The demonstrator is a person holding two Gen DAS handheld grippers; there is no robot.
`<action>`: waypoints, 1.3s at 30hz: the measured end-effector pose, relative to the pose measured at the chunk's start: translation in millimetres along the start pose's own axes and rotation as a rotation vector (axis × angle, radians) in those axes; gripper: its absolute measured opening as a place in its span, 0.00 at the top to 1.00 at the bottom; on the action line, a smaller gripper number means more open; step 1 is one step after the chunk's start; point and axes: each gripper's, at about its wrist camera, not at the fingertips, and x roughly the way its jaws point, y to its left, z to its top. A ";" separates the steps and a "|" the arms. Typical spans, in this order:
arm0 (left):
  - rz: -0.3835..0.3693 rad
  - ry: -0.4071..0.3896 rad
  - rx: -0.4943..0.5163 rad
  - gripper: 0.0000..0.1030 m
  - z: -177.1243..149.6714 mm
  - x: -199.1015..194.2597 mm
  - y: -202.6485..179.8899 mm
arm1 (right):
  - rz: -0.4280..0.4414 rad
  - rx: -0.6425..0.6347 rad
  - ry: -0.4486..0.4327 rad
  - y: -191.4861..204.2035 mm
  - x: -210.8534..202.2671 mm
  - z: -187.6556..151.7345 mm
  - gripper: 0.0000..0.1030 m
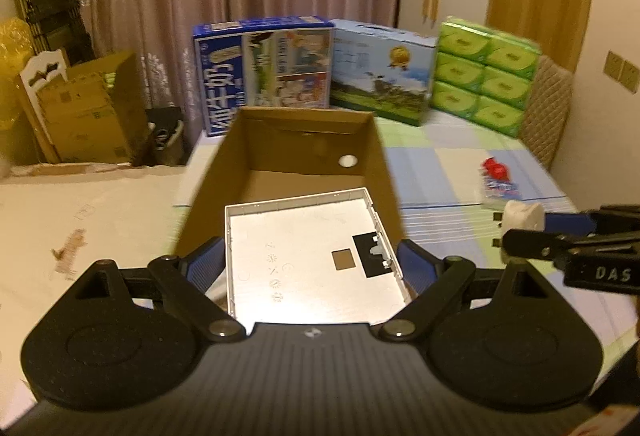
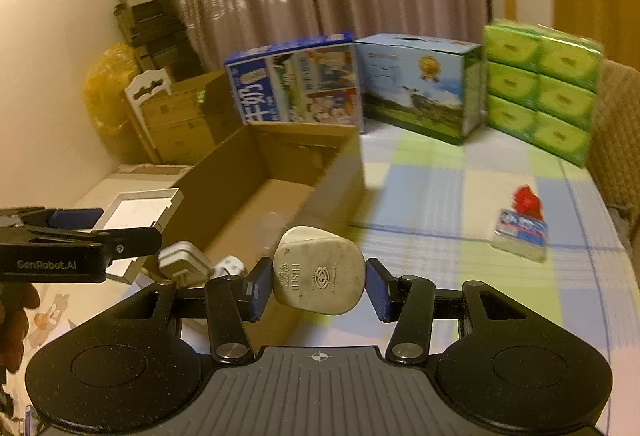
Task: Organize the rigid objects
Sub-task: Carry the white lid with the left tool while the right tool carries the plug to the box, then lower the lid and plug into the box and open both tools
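My left gripper [image 1: 314,264] is shut on a flat white plastic panel [image 1: 308,256] and holds it over the near end of an open brown cardboard box [image 1: 224,164]. The box [image 2: 224,172] looks empty inside. My right gripper [image 2: 318,286] is shut on a white fused plug [image 2: 318,272], held just right of the box's near corner. The plug also shows at the right in the left wrist view [image 1: 520,216]. The left gripper with its panel [image 2: 136,212] shows at the left in the right wrist view.
A white adapter [image 2: 182,262] and a small white object [image 2: 230,266] lie near the box's front corner. A tissue packet with red print [image 2: 520,232] lies on the checked cloth [image 2: 432,188]. Milk cartons [image 1: 264,68] and green tissue packs [image 1: 488,72] stand behind.
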 end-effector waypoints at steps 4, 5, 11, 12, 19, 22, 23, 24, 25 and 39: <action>0.024 0.018 0.025 0.13 5.6 12.0 19.1 | 0.029 -0.016 0.019 13.6 22.3 10.8 0.55; 0.029 0.023 0.029 0.13 6.1 15.6 23.4 | 0.039 -0.019 0.023 16.7 27.4 13.7 0.55; 0.035 0.057 0.044 0.13 9.5 41.1 43.7 | 0.076 -0.045 0.039 36.2 57.2 30.3 0.55; 0.036 0.063 0.047 0.13 10.1 45.2 46.3 | 0.080 -0.046 0.041 38.3 61.8 32.7 0.55; 0.031 0.097 0.073 0.13 11.5 70.7 56.7 | 0.093 -0.048 0.063 46.2 90.7 42.4 0.55; 0.025 0.106 0.077 0.13 11.7 78.7 58.2 | 0.094 -0.043 0.076 45.8 100.0 42.2 0.55; 0.024 0.108 0.077 0.13 11.6 80.5 58.3 | 0.094 -0.043 0.078 45.8 101.6 41.7 0.55; 0.022 0.111 0.079 0.13 11.7 82.1 58.4 | 0.094 -0.042 0.081 45.5 103.9 41.4 0.55; 0.021 0.110 0.081 0.13 11.8 83.7 58.4 | 0.094 -0.040 0.084 45.3 105.7 41.0 0.55; 0.039 0.128 0.064 0.12 15.5 104.1 60.8 | 0.090 -0.019 0.093 43.1 113.7 39.9 0.55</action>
